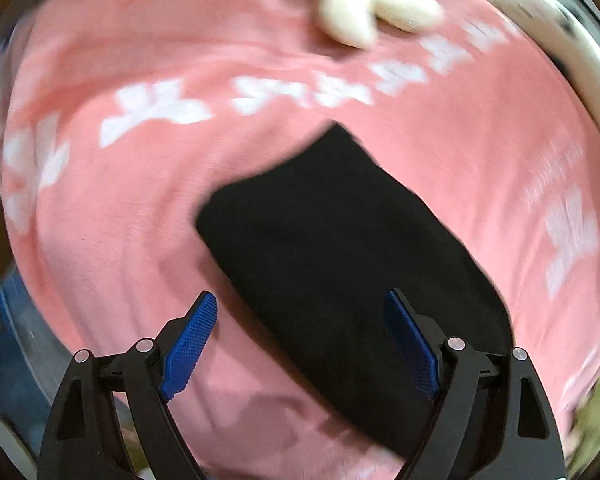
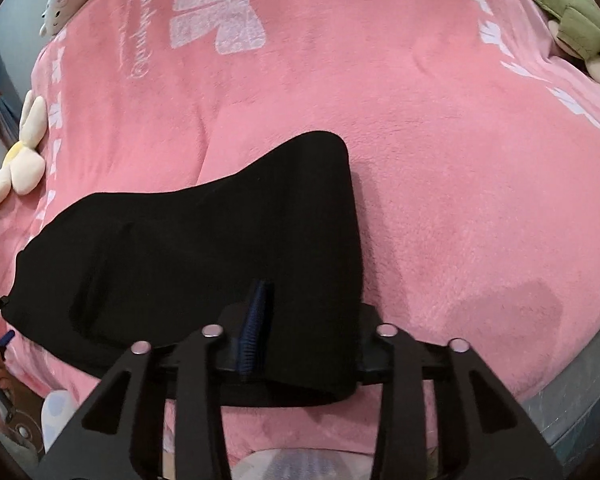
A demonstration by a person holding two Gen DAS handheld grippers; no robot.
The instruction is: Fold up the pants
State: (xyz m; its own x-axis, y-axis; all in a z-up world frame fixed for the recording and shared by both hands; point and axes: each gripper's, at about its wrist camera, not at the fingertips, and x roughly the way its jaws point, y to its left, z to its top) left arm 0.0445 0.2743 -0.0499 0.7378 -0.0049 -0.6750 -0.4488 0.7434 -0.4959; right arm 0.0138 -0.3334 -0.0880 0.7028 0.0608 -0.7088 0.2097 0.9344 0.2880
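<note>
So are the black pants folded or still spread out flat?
Folded. The black pants lie as a compact, layered bundle on the pink blanket, with no separate legs showing.

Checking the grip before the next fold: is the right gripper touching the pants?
Touching. Right wrist view: the pants drape over the right gripper, against its blue pad.

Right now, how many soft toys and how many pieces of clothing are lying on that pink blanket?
Soft toys: 3 (cream flower toy, white animal toy, green toy)
Clothing: 1 (black pants)
Total: 4
</note>
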